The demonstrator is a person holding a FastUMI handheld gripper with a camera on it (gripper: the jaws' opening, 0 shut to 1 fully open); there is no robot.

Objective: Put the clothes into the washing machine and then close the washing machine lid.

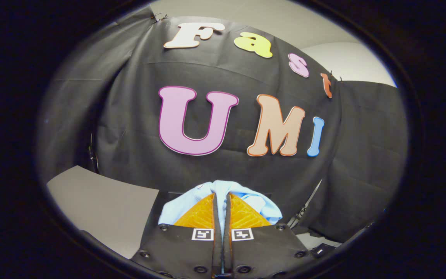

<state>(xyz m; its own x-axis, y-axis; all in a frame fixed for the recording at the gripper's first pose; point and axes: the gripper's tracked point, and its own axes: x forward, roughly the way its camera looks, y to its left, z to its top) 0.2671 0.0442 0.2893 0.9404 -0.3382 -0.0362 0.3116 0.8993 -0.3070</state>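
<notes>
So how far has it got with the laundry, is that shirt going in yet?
Done: the light blue garment is picked up, pinched between the gripper fingers, which are closed on it. In hand: it is being carried, held up in front of the black booth wall, with a grey tabletop beside and below. Left: dropping it into the washing machine and closing the lid.
</notes>
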